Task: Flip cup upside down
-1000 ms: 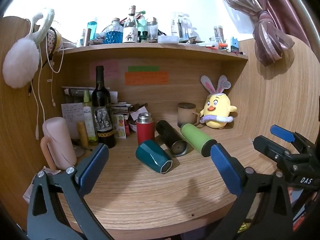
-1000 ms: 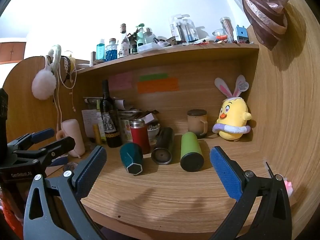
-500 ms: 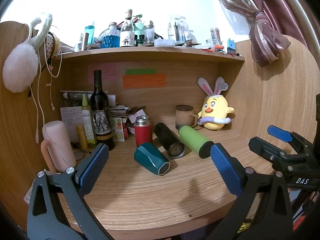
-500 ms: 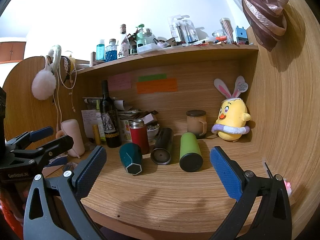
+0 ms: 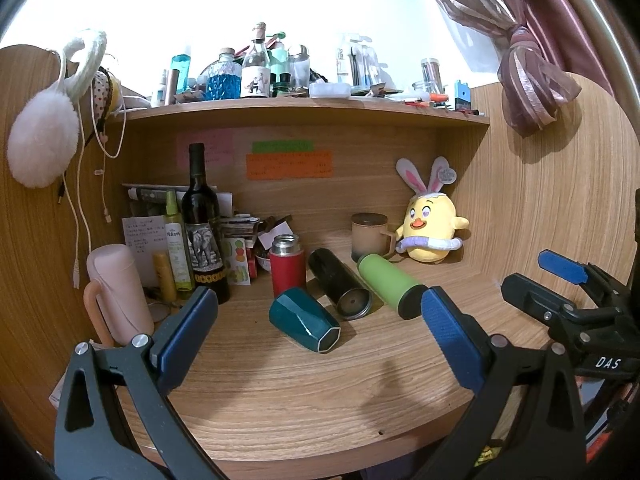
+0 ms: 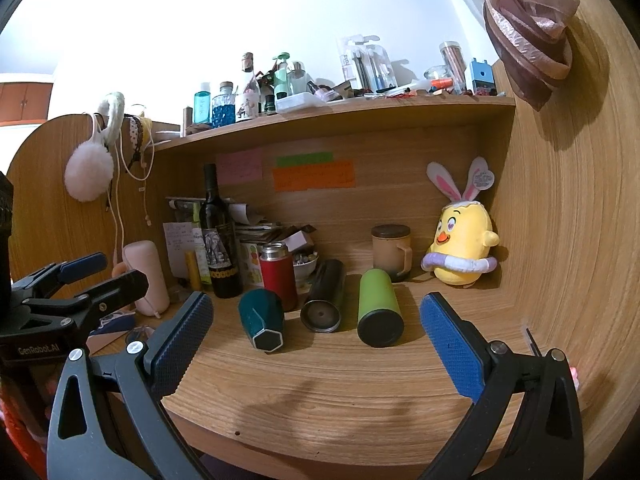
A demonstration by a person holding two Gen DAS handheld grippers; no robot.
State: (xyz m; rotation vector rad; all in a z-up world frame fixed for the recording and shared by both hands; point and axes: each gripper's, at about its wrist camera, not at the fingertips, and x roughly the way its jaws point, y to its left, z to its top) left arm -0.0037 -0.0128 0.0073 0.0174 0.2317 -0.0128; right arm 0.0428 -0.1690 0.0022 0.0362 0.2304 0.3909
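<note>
Three cups lie on their sides on the wooden desk [image 5: 280, 392]: a teal faceted cup [image 5: 302, 318], a black tumbler [image 5: 338, 288] and a green tumbler [image 5: 390, 284]. They also show in the right wrist view as the teal cup [image 6: 262, 318], black tumbler [image 6: 324, 300] and green tumbler [image 6: 378, 306]. A red flask [image 5: 287, 264] stands upright behind them. My left gripper [image 5: 316, 336] is open and empty, in front of the teal cup. My right gripper [image 6: 316, 340] is open and empty, in front of the cups.
A wine bottle [image 5: 202, 224], a pink bottle [image 5: 118, 290], a lidded mug [image 5: 370, 236] and a yellow plush chick [image 5: 430, 232] stand along the back. A shelf [image 5: 304, 110] overhangs the desk. Wooden walls close in the left and right sides.
Both grippers have shifted slightly; the view has drifted a little. The cups have not moved and both grippers stay open.
</note>
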